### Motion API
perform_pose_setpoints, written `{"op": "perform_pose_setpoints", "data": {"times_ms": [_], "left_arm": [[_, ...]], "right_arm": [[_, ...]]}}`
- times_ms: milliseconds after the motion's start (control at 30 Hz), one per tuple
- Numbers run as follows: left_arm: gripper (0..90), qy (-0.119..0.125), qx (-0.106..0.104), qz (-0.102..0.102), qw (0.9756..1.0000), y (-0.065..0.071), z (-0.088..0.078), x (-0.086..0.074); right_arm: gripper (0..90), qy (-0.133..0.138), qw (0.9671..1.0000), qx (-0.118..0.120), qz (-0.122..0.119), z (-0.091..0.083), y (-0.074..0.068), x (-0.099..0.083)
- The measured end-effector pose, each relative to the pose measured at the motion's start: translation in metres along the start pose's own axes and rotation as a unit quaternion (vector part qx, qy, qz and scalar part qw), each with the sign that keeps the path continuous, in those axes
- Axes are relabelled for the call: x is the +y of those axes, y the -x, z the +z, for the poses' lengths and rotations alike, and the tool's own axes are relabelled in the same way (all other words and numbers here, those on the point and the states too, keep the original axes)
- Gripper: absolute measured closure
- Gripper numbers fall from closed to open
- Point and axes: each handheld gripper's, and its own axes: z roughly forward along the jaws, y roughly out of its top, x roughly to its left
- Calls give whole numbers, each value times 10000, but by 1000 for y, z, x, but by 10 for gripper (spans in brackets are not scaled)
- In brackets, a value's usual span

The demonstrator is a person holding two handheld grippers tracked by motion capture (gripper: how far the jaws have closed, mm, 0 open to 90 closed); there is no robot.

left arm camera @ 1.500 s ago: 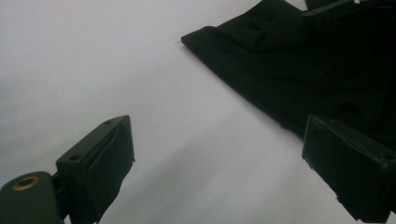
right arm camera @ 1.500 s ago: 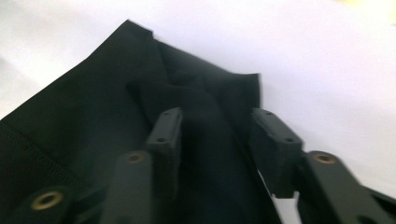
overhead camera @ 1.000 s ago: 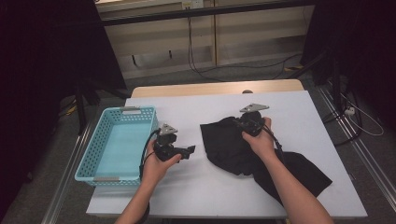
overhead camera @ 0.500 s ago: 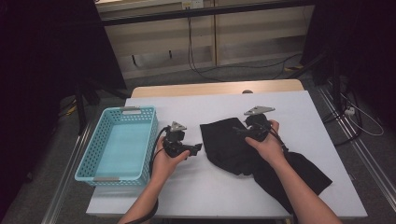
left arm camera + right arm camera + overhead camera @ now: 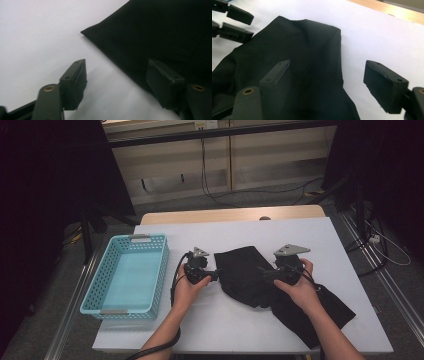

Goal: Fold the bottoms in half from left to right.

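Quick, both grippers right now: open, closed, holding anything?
Left gripper: open, jaws just closing, nothing gripped; black cloth edge lies under them.
Right gripper: open, jaws just opening, above the cloth, holding nothing.

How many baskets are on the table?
1. The blue basket sits at the left side of the white table, left of the left gripper and the black cloth. Nothing shows inside it.

Black cloth (image 5: 250,275) on white table (image 5: 320,235), grippers flanking, blue basket (image 5: 127,275)
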Motion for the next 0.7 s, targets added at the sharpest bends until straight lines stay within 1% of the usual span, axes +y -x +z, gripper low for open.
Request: {"op": "perform_pose_setpoints", "data": {"times_ms": [33,67,133,167,200,267,300,367,400,433,500,567,633,700], "left_arm": [[361,-15,-1,-26,10000,0,2,1],[396,-15,2,-34,10000,1,4,1],[433,-36,-46,-70,10000,4,8,1],[484,-17,-81,-120,9999,6,11,1],[492,-70,-57,-64,9999,7,11,2],[517,-58,-8,-108,9999,8,13,3],[537,-82,-23,-100,9999,9,13,4],[608,-111,-135,-172,9997,9,13,5],[646,-123,-171,-154,9997,10,13,5],[663,-102,-167,-147,9997,11,14,5],[728,-97,-290,-242,9992,13,15,5],[787,-122,-318,-254,9991,14,15,6],[830,-122,-292,-306,9990,14,15,8],[846,-151,-266,-341,9990,10,14,9]], "right_arm": [[202,1,10000,-4,25,-1,1,-1],[196,10,10000,1,51,-1,2,-2],[191,11,9999,-13,105,-2,3,-4],[189,-19,9999,-22,106,-2,4,-5],[189,-23,9999,-32,120,-2,5,-6],[189,-27,9999,-31,121,-3,6,-7],[188,-34,9999,-52,112,-4,6,-8],[185,-31,9999,-106,120,-5,7,-9],[185,-34,9998,-126,125,-6,8,-10],[184,-36,9998,-130,140,-6,9,-11],[183,-42,9998,-136,139,-7,9,-12],[184,-46,9998,-132,142,-7,9,-12],[184,-37,9998,-113,138,-8,8,-12],[184,-8,9998,-107,137,-10,8,-12]]}}
